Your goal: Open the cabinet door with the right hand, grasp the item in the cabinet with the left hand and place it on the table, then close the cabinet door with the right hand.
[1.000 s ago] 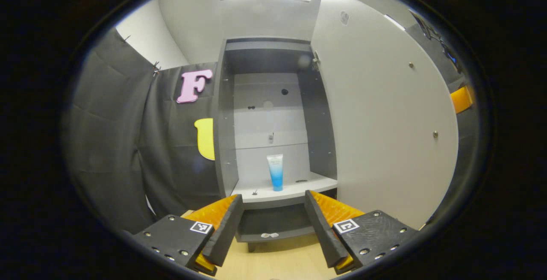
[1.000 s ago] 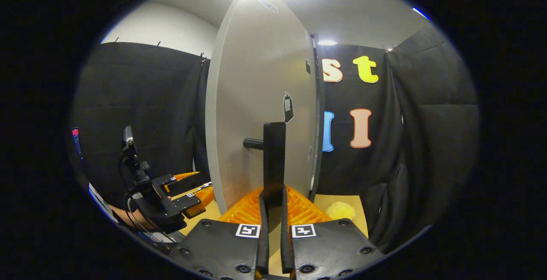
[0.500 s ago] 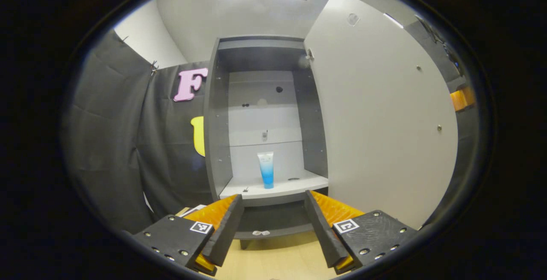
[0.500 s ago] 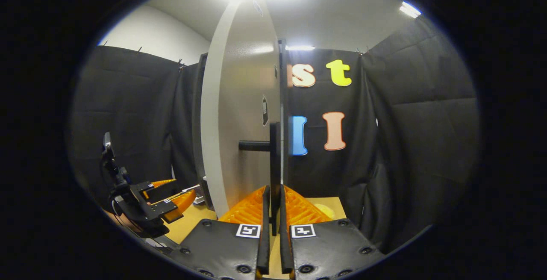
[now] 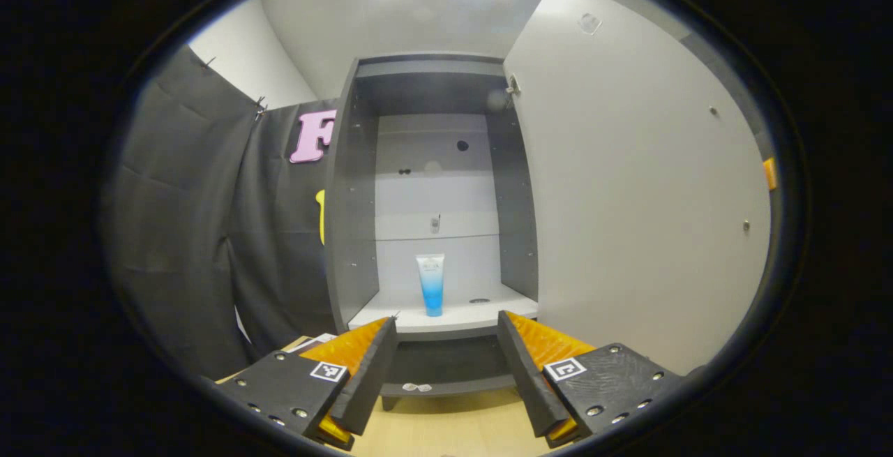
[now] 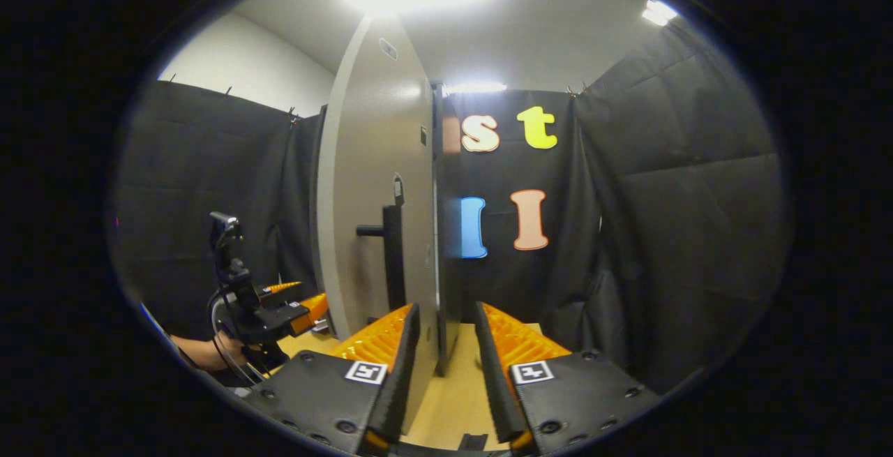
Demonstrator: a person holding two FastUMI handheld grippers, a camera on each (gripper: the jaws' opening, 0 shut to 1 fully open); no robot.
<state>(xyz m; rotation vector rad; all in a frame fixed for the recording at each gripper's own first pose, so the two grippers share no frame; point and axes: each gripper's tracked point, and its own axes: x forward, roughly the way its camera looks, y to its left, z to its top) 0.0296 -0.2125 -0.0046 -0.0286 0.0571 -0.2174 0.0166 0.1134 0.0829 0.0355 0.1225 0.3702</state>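
Cabinet [image 5: 363, 234] stands open on the wooden table [image 5: 453, 429], its door [image 5: 628, 199] swung wide to the cabinet's right side. A blue-and-white tube [image 5: 431, 284] stands upright on the cabinet's lower white shelf [image 5: 481, 314], near the middle, touching nothing else. Left gripper [image 5: 446, 359] sits in front of the cabinet, below shelf level, fingers spread apart, nothing between them; tube well beyond its tips. In the right gripper view, the door [image 6: 370, 199] is seen nearly edge-on, its dark bar handle [image 6: 393, 255] on the door's outer face. Right gripper [image 6: 443, 345] fingers apart, straddling the door's free edge low down, below the handle; contact with the door cannot be told. Left gripper [image 6: 289, 307] visible off the door's outer side, a forearm [image 6: 202, 352] behind it.
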